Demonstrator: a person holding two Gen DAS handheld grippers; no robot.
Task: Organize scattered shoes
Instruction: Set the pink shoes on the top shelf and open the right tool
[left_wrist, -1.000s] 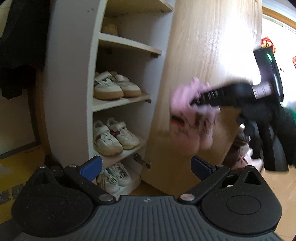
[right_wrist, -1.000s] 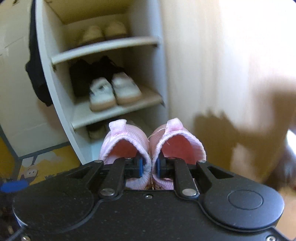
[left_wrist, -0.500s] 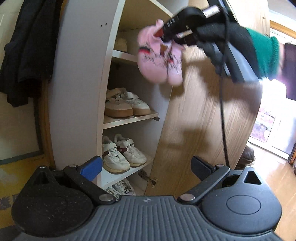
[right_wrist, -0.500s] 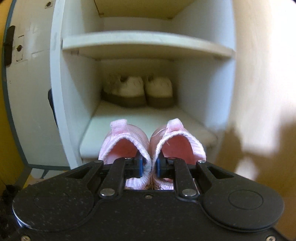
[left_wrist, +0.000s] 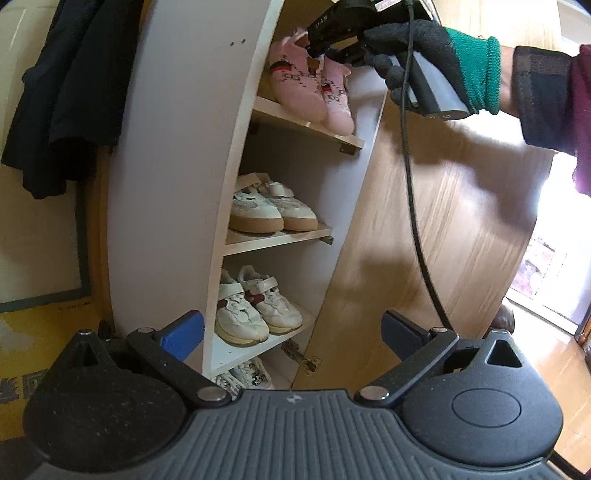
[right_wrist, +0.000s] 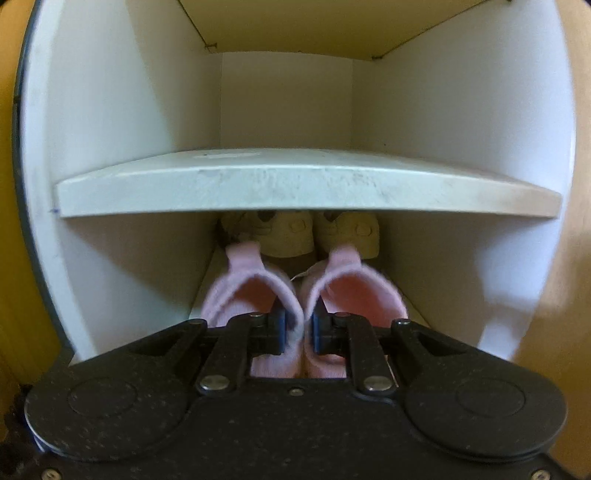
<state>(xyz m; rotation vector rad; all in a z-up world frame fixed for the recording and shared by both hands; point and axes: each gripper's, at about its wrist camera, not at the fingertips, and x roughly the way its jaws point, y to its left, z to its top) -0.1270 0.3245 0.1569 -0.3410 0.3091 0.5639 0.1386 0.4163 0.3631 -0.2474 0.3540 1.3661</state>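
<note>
Right gripper (right_wrist: 298, 330) clamped on pink shoes' (right_wrist: 303, 291) inner collars at lower centre, left gripper (left_wrist: 291, 328) wide and empty; best lowered level onto shelf (left_wrist: 306, 123) before release.

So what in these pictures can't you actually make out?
- Beige shoes behind the pink shoes, right wrist view: their upper parts are hidden by the shelf board, their fronts by the pink pair.
- Bottom-shelf sneakers, left wrist view: mostly hidden behind the left gripper.
- Whether the pink shoes' soles touch the shelf: unclear in both views.
- Dark object past the wooden door: mostly hidden by the door.
</note>
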